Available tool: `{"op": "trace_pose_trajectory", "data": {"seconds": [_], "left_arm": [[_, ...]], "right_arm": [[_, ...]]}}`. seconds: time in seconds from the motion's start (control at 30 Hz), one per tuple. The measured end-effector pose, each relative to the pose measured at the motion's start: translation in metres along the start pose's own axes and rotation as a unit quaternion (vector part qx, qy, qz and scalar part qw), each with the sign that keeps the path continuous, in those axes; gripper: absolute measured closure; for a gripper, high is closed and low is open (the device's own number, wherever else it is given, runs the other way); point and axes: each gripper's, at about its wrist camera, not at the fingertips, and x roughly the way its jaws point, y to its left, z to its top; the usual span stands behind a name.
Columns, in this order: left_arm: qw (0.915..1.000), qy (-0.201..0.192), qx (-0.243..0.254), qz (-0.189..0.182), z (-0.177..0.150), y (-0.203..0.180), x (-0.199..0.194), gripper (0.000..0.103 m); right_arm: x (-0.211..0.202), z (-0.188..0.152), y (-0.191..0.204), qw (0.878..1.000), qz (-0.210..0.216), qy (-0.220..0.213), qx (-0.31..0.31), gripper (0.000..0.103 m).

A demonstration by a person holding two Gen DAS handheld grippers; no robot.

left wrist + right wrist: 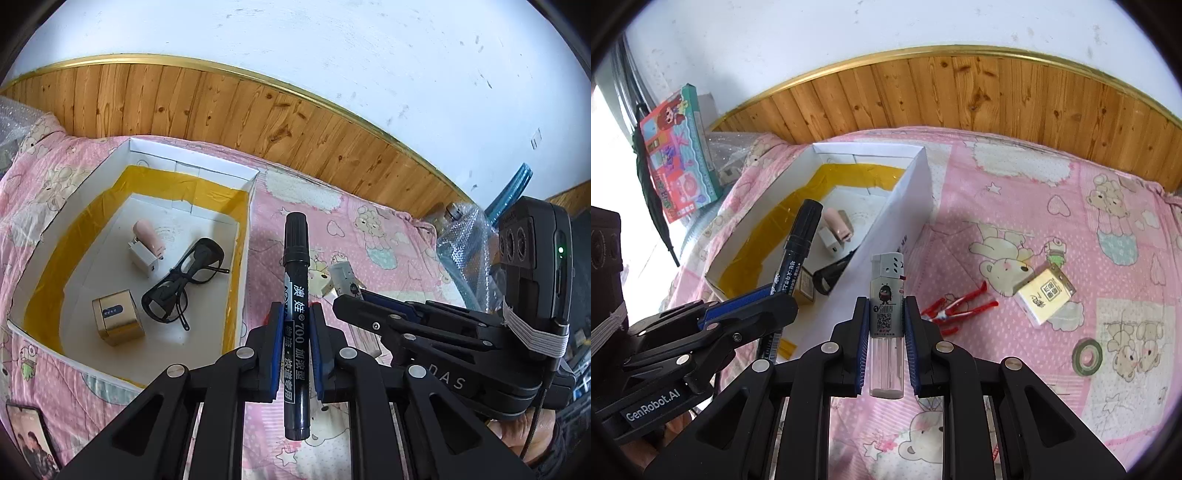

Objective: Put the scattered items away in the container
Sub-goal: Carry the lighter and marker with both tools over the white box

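pink cartoon-bear bedding (pixel 1015 192) covers the bed you are working on, with a wood-panelled wall behind it, and the white container (pixel 243 236) with its yellow-taped inner walls sits on the quilt toward the left. you look roughly halfway through, by my judgement: inside the box i count three things already put away, one pair of black glasses (pixel 184 280), one gold tin (pixel 117 321) and one pink-and-white charger plug (pixel 146 247). two more items are in hand and not yet in the box: your left gripper (pixel 297 347) has its fingers clamped on one black marker (pixel 296 295), held upright over the quilt just right of the box wall, and your right gripper (pixel 886 332) has its fingers clamped on one lighter (pixel 886 295), also upright, with the box ahead and to its left. still lying on the bedding to the right i count one red-and-white figure (pixel 956 308), one small yellow packet (pixel 1043 295) and one roll of green tape (pixel 1087 356), all well apart from the box. that makes three stowed, two held, and three left to fetch, as far as these views show. a phone (pixel 31 439) lies at the near left corner of the quilt and a colourful toy box (pixel 679 147) leans at the far left edge; whether either belongs to the tidy-up i cannot tell.
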Motion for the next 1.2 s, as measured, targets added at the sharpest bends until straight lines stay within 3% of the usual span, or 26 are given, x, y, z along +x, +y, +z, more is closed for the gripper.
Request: {"op": "trace_pose_trajectory", "data": {"seconds": [0.43, 0.8, 1.2], "left_arm": [[0.9995, -0.029, -0.008, 0.011, 0.021, 0.021, -0.023, 0.089], [0.9975, -0.05, -0.036, 0.036, 0.043, 0.061, -0.046, 0.089], [0.9951, -0.054, -0.061, 0.056, 0.06, 0.097, -0.047, 0.089]], "right_arm": [[-0.008, 0.028, 0.028, 0.999, 0.008, -0.02, -0.025, 0.084], [-0.008, 0.047, 0.057, 0.998, 0.02, -0.027, -0.049, 0.084], [0.013, 0.066, 0.088, 0.997, 0.049, -0.019, -0.063, 0.084]]}}
